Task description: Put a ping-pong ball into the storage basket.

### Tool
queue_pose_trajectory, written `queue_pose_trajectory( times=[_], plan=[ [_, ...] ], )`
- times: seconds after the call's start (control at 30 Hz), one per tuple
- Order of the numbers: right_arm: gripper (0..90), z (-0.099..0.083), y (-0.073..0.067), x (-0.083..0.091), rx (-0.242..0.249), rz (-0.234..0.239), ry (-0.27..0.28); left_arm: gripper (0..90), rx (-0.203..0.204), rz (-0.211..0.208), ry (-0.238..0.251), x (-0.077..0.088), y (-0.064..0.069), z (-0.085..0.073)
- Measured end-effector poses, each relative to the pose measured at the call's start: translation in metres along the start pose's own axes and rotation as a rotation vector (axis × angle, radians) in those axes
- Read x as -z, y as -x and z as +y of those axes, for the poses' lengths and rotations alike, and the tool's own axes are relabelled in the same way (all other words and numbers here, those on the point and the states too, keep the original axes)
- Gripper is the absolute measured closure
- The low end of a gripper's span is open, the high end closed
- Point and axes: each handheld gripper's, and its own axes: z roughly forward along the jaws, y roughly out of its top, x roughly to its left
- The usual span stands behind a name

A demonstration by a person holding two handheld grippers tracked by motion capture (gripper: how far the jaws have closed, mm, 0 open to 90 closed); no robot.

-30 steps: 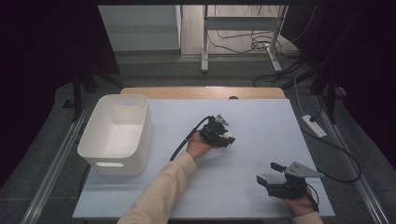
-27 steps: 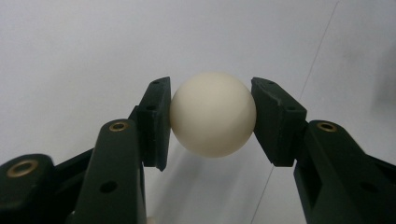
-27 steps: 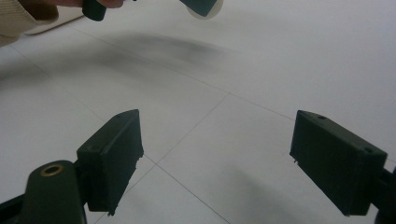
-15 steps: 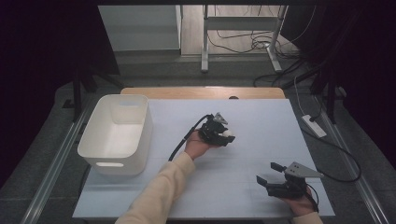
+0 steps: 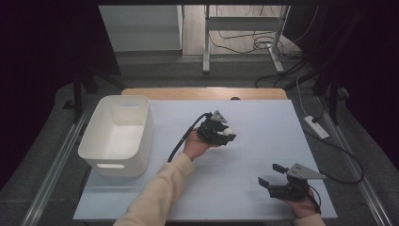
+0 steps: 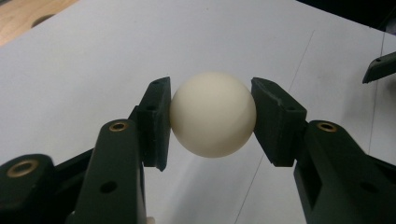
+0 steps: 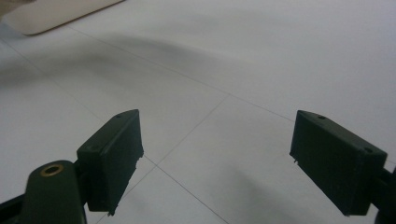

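A cream-white ball [image 6: 213, 114] sits squeezed between the two black pads of my left gripper [image 6: 211, 116], just above the pale table sheet. From the high view, that gripper [image 5: 227, 133] is near the table's middle, held in a hand with a cream sleeve, and the ball [image 5: 228, 132] peeks out at its tip. My right gripper [image 5: 269, 175] rests low at the front right with its jaws wide apart; in the right gripper view the fingers [image 7: 112, 156] have only bare sheet between them.
A white rectangular bin [image 5: 117, 134] stands on the left part of the table, its inside bare. The table's wooden far edge [image 5: 202, 93] lies behind the sheet. A white power strip [image 5: 316, 127] and cables lie on the floor to the right.
The left gripper has risen slightly with the ball still in its jaws. The right gripper has stayed where it was.
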Motion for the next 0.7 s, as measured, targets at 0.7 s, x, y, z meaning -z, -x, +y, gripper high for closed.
queue_pose_trajectory(
  times=[0.7],
  plan=[
    [16.7,0.000,0.000,0.000,0.001,0.001,0.002,51.0,-0.005,0.010,0.053,0.023,0.001,0.005]
  ],
)
